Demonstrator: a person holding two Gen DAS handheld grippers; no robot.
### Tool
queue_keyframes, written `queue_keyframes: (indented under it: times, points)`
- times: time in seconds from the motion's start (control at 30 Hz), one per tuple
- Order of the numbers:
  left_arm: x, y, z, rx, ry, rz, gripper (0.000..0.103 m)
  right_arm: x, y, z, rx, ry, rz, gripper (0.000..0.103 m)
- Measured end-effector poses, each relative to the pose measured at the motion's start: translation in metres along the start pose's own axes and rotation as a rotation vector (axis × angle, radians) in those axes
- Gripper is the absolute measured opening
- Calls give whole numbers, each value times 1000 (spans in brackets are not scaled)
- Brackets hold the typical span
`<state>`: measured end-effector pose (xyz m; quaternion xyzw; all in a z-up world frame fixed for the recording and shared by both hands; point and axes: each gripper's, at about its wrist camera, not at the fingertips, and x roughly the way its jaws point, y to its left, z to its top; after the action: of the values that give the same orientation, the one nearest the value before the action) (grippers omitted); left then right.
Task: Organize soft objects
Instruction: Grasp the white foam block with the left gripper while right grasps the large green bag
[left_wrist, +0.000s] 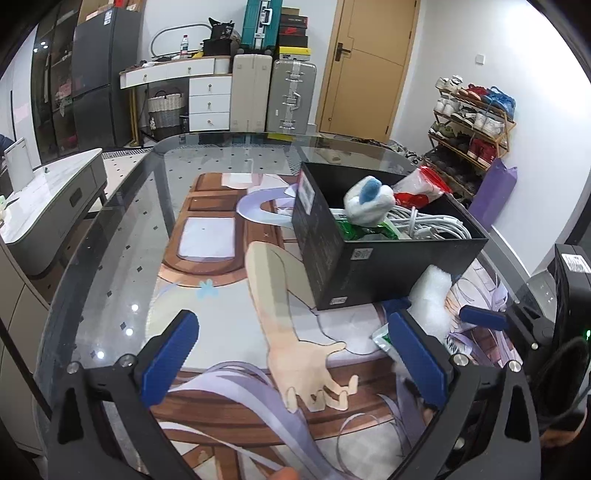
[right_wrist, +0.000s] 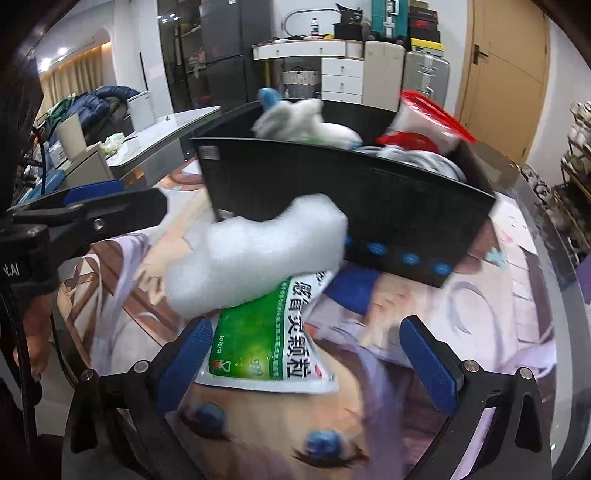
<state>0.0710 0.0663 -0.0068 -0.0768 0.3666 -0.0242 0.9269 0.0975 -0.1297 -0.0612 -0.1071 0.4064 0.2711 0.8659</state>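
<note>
A black box stands on the printed mat and holds a white-and-blue plush toy, a red-and-clear bag, white cables and a green packet. A white bubble-wrap piece lies in front of the box, over a green-and-white sachet. My right gripper is open, its fingers either side of the sachet. My left gripper is open and empty over the mat, left of both.
The glass table's rounded edge runs left and front. The other gripper shows at the right in the left wrist view. A grey sideboard stands left; suitcases, drawers, a door and a shoe rack lie beyond.
</note>
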Motion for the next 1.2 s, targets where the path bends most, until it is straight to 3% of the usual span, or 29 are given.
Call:
queue_keyframes:
  times: [0.9, 0.93, 1.03, 1.1, 1.17, 1.2]
  points:
    - [14, -50, 4, 100, 70, -198, 101, -20, -26, -26, 22, -40, 13, 102]
    - [16, -52, 4, 105, 79, -200, 99, -21, -27, -27, 24, -42, 11, 102]
    - [19, -55, 5, 109, 94, -229, 81, -22, -28, -29, 22, -44, 11, 102]
    - [21, -58, 4, 118, 111, -260, 59, -23, -29, -29, 26, -44, 11, 102]
    - [21, -64, 3, 139, 121, -279, 55, -22, -30, -28, 25, -42, 12, 102]
    - [21, -66, 1, 153, 122, -283, 47, -22, -31, -28, 25, -42, 12, 102]
